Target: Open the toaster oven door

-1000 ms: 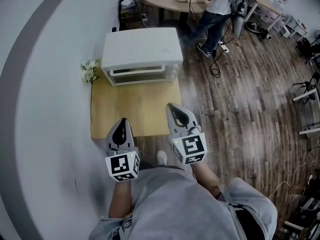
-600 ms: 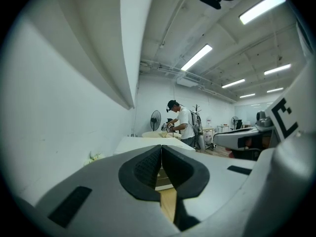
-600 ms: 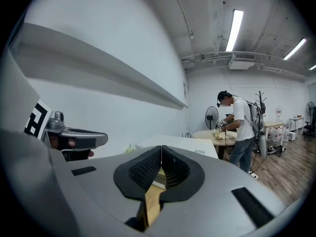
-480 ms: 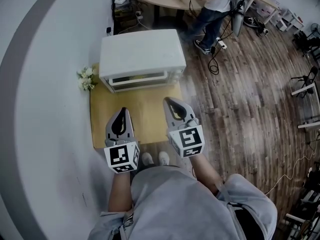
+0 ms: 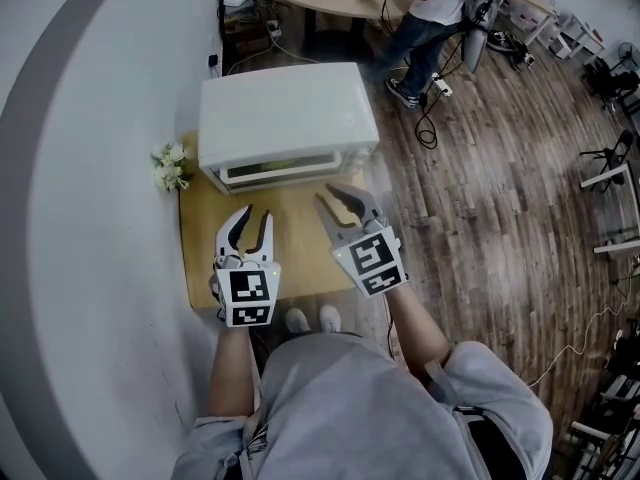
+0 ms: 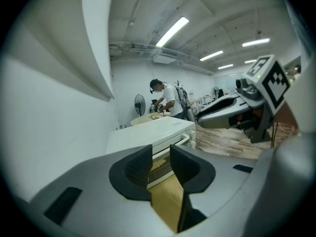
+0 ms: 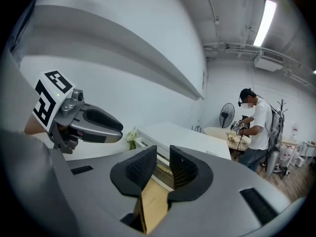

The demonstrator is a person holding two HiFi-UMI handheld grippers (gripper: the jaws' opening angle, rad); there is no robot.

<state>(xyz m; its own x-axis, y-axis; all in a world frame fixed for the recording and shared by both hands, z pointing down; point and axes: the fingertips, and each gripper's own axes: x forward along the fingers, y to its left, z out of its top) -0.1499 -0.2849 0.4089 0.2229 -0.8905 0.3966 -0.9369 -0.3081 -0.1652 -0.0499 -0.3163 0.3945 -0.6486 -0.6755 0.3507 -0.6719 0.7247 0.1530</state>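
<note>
The white boxy toaster oven (image 5: 285, 118) sits at the far end of the light wooden table (image 5: 295, 243), its stiff hinged door probably best pulled by the slim bar handle (image 6: 183, 138) along its top edge, while over the table's near half the left gripper (image 5: 255, 215) is opening empty jaws and the right gripper (image 5: 335, 198) holds its own slightly apart, empty.

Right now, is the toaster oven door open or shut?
Shut. The door stands upright, flush with the front of the toaster oven. Nothing folds down over the wooden tabletop in front of it.
</note>
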